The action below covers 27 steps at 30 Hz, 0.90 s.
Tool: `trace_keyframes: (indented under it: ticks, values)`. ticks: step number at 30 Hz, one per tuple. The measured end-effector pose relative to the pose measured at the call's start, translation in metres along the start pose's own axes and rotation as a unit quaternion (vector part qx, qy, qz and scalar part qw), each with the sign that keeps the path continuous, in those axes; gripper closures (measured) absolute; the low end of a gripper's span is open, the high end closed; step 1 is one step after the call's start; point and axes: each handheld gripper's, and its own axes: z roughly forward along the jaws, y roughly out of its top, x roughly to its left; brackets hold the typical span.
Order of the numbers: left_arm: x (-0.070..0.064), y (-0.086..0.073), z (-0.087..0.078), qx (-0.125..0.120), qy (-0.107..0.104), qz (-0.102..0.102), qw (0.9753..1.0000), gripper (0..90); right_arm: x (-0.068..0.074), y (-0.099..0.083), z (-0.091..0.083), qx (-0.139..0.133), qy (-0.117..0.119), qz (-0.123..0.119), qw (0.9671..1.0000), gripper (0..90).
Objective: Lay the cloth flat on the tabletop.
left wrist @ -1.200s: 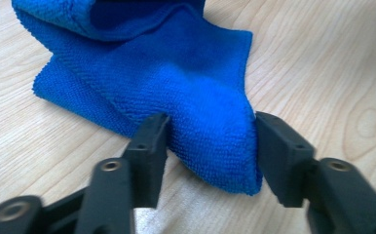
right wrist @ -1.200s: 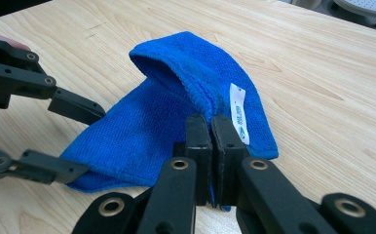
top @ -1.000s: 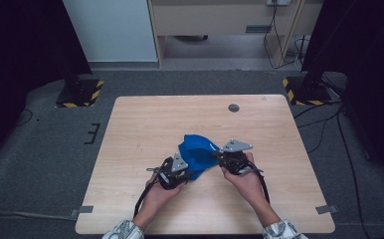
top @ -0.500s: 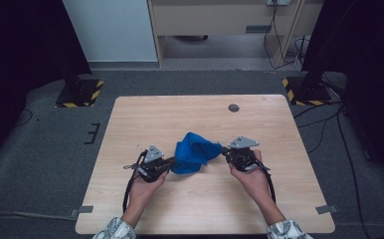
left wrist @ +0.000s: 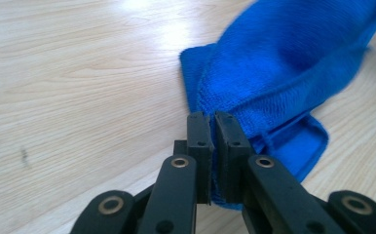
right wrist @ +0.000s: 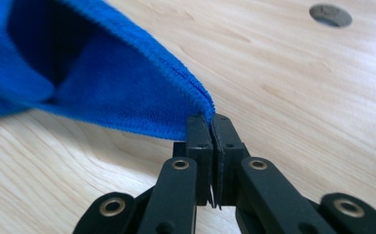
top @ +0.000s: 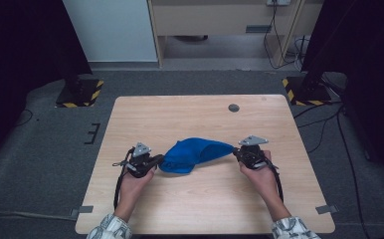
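A blue cloth (top: 195, 153) hangs stretched between my two grippers over the wooden table (top: 200, 117). My left gripper (top: 156, 160) is shut on the cloth's left edge; in the left gripper view the blue cloth (left wrist: 283, 73) is pinched between the closed jaws of my left gripper (left wrist: 212, 117). My right gripper (top: 236, 151) is shut on the cloth's right corner. In the right gripper view the blue cloth (right wrist: 93, 83) runs off to the left from the closed jaws of my right gripper (right wrist: 210, 119), lifted off the wood.
A round cable hole (top: 234, 107) sits in the table near the far edge, also seen as the hole (right wrist: 330, 14) in the right gripper view. Dark stands with yellow-black bases (top: 78, 92) flank the table on the grey floor.
Both grippers have moved apart, left going left and right going right, pulling the bunched cloth out into a wider stretched shape.
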Motion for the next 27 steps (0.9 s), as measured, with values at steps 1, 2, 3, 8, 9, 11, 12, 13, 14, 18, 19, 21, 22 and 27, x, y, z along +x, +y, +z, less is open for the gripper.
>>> trace_keyframes:
  ticks: [1,2,3,8,9,11,12,13,14,18,19,21,22,27]
  values:
    - [0.0,0.0,0.0,0.0,0.0,0.0,1.0,85.7,0.0,0.0,0.0,0.0,0.0,0.0,1.0,88.2]
    - [0.003,-0.002,0.001,0.01,0.001,-0.001,1.0,85.7,-0.003,-0.002,0.002,0.005,-0.003,0.002,1.0,88.2]
    - [0.003,-0.002,0.001,0.01,0.001,-0.001,1.0,85.7,-0.003,-0.002,0.002,0.005,-0.003,0.002,1.0,88.2]
    - [0.005,-0.007,0.009,0.035,-0.002,-0.001,0.9994,82.9,-0.006,-0.005,0.004,0.013,-0.001,0.007,0.9999,88.2]
    - [0.005,-0.008,0.009,0.034,-0.003,0.001,0.9994,77.4,-0.005,-0.004,0.004,0.012,0.0,0.003,0.9999,88.1]
    - [0.002,-0.008,0.007,0.027,-0.006,0.003,0.9996,67.3,-0.003,-0.003,0.003,0.008,0.003,0.004,1.0,88.1]
    - [0.002,-0.008,0.007,0.027,-0.006,0.003,0.9996,64.1,-0.003,-0.003,0.003,0.008,0.003,0.004,1.0,88.1]
    - [0.001,-0.007,0.006,0.023,-0.008,0.002,0.9997,64.1,-0.003,-0.003,0.003,0.008,0.003,0.004,1.0,88.1]
    - [0.0,-0.007,0.004,0.017,-0.009,0.002,0.9998,61.1,-0.003,-0.004,0.004,0.009,0.003,0.003,1.0,88.1]
    - [-0.005,-0.003,-0.005,-0.012,-0.023,0.009,0.9996,57.8,-0.002,-0.003,0.003,0.007,0.005,0.002,1.0,88.0]
    - [-0.006,-0.002,-0.007,-0.017,-0.025,0.012,0.9995,57.0,-0.002,-0.003,0.003,0.007,0.006,0.003,1.0,88.0]
    - [-0.009,0.0,-0.009,-0.026,-0.03,0.016,0.9991,54.4,0.0,-0.003,0.003,0.008,0.007,0.004,0.9999,88.0]
    - [-0.011,0.001,-0.009,-0.03,-0.033,0.019,0.9988,54.4,0.0,-0.003,0.003,0.008,0.007,0.004,0.9999,88.0]
    - [-0.031,0.005,-0.004,-0.038,-0.057,0.048,0.9965,51.6,0.002,-0.002,0.004,0.008,0.011,0.0,0.9999,87.9]
